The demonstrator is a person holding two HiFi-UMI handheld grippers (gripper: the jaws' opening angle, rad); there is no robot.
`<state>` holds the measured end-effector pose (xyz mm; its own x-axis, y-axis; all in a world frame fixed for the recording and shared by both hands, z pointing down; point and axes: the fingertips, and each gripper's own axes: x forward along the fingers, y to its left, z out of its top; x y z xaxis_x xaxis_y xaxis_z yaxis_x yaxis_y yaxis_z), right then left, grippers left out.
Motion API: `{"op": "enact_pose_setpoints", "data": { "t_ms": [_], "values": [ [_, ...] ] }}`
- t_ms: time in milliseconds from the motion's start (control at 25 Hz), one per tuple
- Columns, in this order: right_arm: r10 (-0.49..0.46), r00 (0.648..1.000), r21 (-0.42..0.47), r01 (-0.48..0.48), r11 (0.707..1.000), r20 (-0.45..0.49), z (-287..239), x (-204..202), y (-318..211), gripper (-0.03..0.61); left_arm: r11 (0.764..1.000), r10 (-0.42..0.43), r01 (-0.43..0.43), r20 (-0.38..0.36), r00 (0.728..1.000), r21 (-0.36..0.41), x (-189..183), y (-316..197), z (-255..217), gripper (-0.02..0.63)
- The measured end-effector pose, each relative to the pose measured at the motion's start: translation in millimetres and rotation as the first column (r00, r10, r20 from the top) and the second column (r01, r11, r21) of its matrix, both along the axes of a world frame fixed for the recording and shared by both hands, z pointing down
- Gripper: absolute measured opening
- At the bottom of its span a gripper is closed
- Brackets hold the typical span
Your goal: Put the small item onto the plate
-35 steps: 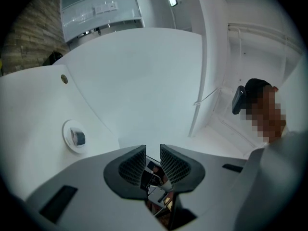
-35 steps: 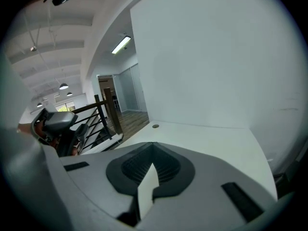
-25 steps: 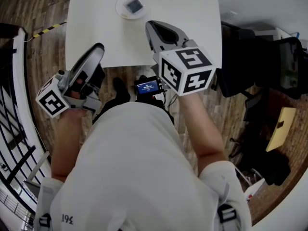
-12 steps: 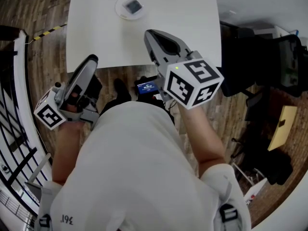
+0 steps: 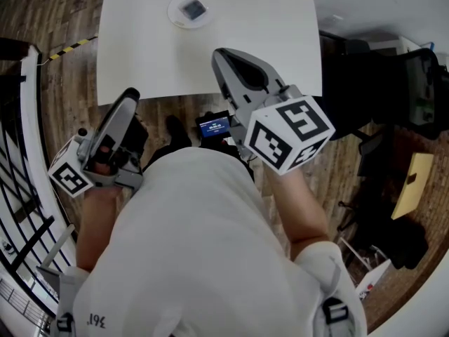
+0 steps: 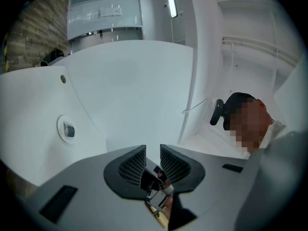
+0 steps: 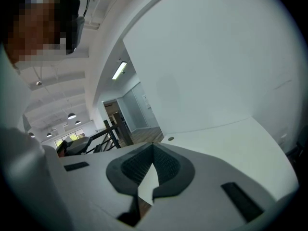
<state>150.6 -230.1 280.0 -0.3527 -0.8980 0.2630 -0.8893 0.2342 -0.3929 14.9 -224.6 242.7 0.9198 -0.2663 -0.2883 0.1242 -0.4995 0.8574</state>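
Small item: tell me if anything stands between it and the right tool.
Nothing visible does. In the head view the small item already lies on the plate at the far side of the table, and only its bare white top shows between it and the shut, empty right tool near the front edge.

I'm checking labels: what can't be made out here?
Small item on the plate: too small in the head view and left gripper view to identify.
Table: far edge cut off by the head view's top.
Screen below the table edge: text too small, head view.
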Motion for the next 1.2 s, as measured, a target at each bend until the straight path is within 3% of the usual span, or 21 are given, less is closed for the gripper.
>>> {"op": "enact_pose_setpoints", "data": {
  "t_ms": [360,1200],
  "values": [
    [0.009,0.998,0.042,-0.012,0.999,0.060,-16.9,5.3,-4.7,0.000,0.993,0.116,-0.116,0.007,0.993,-0.001,18.5,18.7,2.1,0.094],
    [0.022,0.998,0.041,-0.024,0.999,0.052,-12.1,10.8,-13.3,0.000,0.994,0.106,-0.106,0.006,0.994,-0.013,16.9,13.1,3.6,0.094]
  ]
}}
